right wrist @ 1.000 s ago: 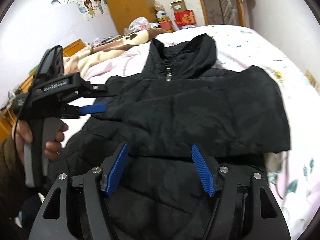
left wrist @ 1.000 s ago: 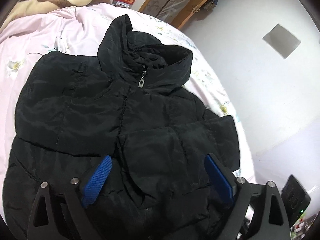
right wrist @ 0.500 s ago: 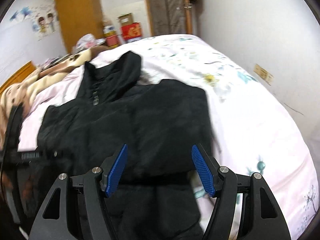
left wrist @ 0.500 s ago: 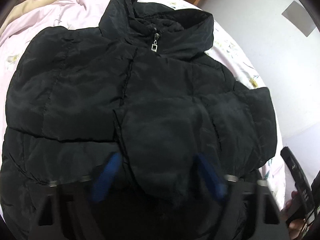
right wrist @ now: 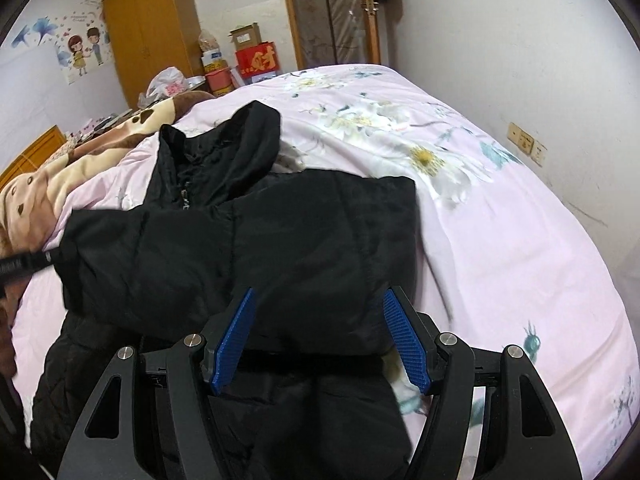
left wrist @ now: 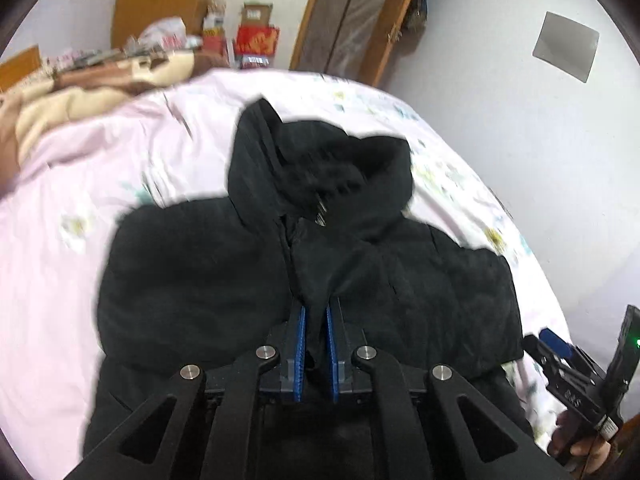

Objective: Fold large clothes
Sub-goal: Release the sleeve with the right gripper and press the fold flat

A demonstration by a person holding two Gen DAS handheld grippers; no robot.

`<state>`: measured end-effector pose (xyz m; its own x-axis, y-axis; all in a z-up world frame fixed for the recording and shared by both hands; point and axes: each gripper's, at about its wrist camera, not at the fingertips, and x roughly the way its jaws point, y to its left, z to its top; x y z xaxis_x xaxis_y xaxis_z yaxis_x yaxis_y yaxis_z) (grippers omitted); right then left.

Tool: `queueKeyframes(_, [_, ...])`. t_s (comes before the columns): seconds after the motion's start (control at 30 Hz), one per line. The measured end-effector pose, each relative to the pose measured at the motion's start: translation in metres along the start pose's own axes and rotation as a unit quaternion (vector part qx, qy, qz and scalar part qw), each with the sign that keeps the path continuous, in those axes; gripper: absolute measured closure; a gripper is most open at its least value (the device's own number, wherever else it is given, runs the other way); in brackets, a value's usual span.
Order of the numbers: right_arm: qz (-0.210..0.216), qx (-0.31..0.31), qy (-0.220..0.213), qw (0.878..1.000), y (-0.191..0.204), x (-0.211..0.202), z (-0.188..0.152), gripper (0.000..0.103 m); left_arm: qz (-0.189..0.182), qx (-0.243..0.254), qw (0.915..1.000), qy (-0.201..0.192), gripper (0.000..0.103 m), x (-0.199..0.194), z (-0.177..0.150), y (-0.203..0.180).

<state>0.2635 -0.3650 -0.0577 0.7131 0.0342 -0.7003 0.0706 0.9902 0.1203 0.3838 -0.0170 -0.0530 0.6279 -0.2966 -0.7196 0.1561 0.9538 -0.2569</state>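
left gripper (left wrist: 316, 336): blue-padded jaws have just been closing, now pinched together on a fold of black fabric near the middle of the jacket front
right gripper (right wrist: 320, 336): blue pads stand wide apart, gripping nothing; hovering over the folded-in sleeve edge on its side
black hooded puffer jacket (right wrist: 248, 240): lying front-up on the pink floral bedsheet (right wrist: 500, 220), hood toward the far end, both sleeves folded across the chest, zip closed
handling: looks soft, puffy, light for its bulk; the smooth shell probably slides between pads and springs back after folding
where to grab: judging by the layers, take a thick pinch at hem or sleeve seam, not a single skin of shell
risk: a thin pinch may slip out when lifted
surroundings: brown-and-cream blanket (right wrist: 52, 176) beside jacket; wooden wardrobe (right wrist: 152, 28) well apart
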Motion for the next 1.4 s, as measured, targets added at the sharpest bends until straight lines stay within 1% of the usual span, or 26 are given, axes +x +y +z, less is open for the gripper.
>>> queueKeyframes(0.13, [0.008,-0.014,-0.001,1.000,0.017,0.008,0.007,0.037,0.015,-0.002,0.9998,-0.014,0.094,-0.002,0.016,0.022])
queueKeyframes(0.23, [0.015,-0.019,-0.002,1.000,0.027,0.014,0.011,0.037,0.027,-0.011,0.9993,-0.022,0.094,-0.002,0.020,0.039])
queueKeyframes(0.27, [0.016,-0.021,-0.003,1.000,0.030,0.016,0.012,0.037,0.037,-0.014,0.9990,-0.022,0.094,0.000,0.020,0.046])
queueKeyframes(0.4, [0.013,-0.028,0.002,1.000,0.039,0.030,0.015,0.037,0.052,-0.036,0.9980,0.007,0.094,0.024,0.012,0.069])
queueKeyframes(0.5, [0.002,-0.032,0.011,0.999,0.041,0.043,0.014,0.037,0.084,-0.028,0.9959,0.019,0.093,0.042,-0.002,0.078])
queueKeyframes(0.63, [-0.014,-0.034,0.030,0.999,0.038,0.064,0.013,0.037,0.104,-0.022,0.9935,0.041,0.092,0.066,-0.011,0.086])
queueKeyframes(0.73, [-0.022,-0.037,0.044,0.998,0.036,0.078,0.012,0.037,0.101,-0.033,0.9929,0.053,0.090,0.079,-0.013,0.093])
queueKeyframes(0.87, [-0.028,-0.037,0.069,0.997,0.032,0.094,0.010,0.028,0.107,-0.017,0.9926,0.055,0.089,0.090,-0.016,0.092])
queueKeyframes(0.97, [-0.033,-0.037,0.078,0.996,0.031,0.102,0.009,0.026,0.111,-0.011,0.9921,0.057,0.088,0.097,-0.017,0.091])
queueKeyframes(1.03, [-0.032,-0.036,0.078,0.996,0.030,0.104,0.007,0.025,0.113,-0.007,0.9921,0.056,0.087,0.099,-0.016,0.089])
queueKeyframes(1.1, [-0.035,-0.032,0.088,0.995,0.028,0.103,0.009,0.025,0.106,-0.022,0.9926,0.057,0.087,0.093,-0.013,0.091])
queueKeyframes(1.13, [-0.042,-0.036,0.084,0.995,0.030,0.097,0.012,0.025,0.104,-0.019,0.9932,0.048,0.087,0.086,-0.010,0.089])
queueKeyframes(1.2, [-0.046,-0.043,0.054,0.997,0.033,0.084,0.019,0.025,0.107,-0.003,0.9941,0.019,0.087,0.070,-0.003,0.083])
queueKeyframes(1.23, [-0.042,-0.045,0.039,0.997,0.034,0.077,0.022,0.025,0.101,-0.005,0.9948,0.005,0.083,0.062,0.000,0.081])
queueKeyframes(1.27, [-0.033,-0.042,0.025,0.998,0.035,0.070,0.026,0.025,0.089,-0.011,0.9960,-0.006,0.076,0.056,0.004,0.079])
queueKeyframes(1.3, [-0.027,-0.036,0.014,0.999,0.035,0.066,0.030,0.025,0.082,-0.014,0.9965,-0.010,0.058,0.053,0.008,0.077])
queueKeyframes(1.33, [-0.023,-0.030,0.006,0.999,0.035,0.063,0.035,0.025,0.081,-0.014,0.9965,-0.012,0.042,0.053,0.009,0.075])
queueKeyframes(1.37, [-0.022,-0.025,0.006,0.999,0.035,0.065,0.038,0.025,0.076,-0.013,0.9969,-0.016,0.039,0.054,0.011,0.073])
queueKeyframes(1.4, [-0.024,-0.023,0.010,0.999,0.035,0.068,0.041,0.025,0.069,-0.011,0.9974,-0.016,0.039,0.057,0.011,0.070])
